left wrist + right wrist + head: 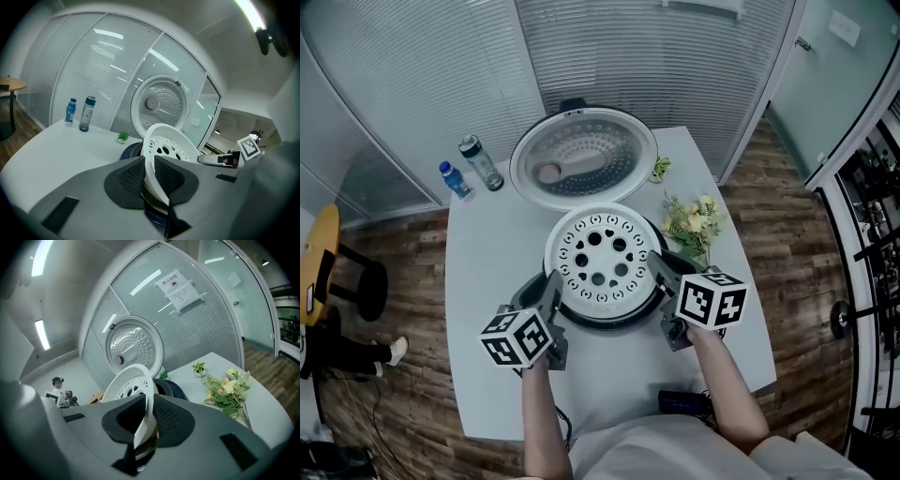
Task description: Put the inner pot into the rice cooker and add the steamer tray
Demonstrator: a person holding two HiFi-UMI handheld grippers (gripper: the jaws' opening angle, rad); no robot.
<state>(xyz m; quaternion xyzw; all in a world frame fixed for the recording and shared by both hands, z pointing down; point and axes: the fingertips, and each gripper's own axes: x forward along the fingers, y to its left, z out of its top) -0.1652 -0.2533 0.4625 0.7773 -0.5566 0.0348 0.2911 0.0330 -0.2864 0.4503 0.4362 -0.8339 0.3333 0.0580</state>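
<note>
A round white steamer tray (602,260) with several holes sits over the dark rice cooker body (609,320) in the middle of the table. My left gripper (551,291) is shut on the tray's left rim (151,176). My right gripper (661,277) is shut on its right rim (142,420). The cooker's lid (583,157) stands open behind, with its perforated inner plate showing. The inner pot is mostly hidden under the tray; only a metal edge (143,446) shows below the rim.
Two bottles (469,169) stand at the table's back left. A bunch of flowers (696,223) lies right of the cooker, with a small green plant (660,169) behind it. A dark object (682,403) lies near the table's front edge. Glass walls enclose the table.
</note>
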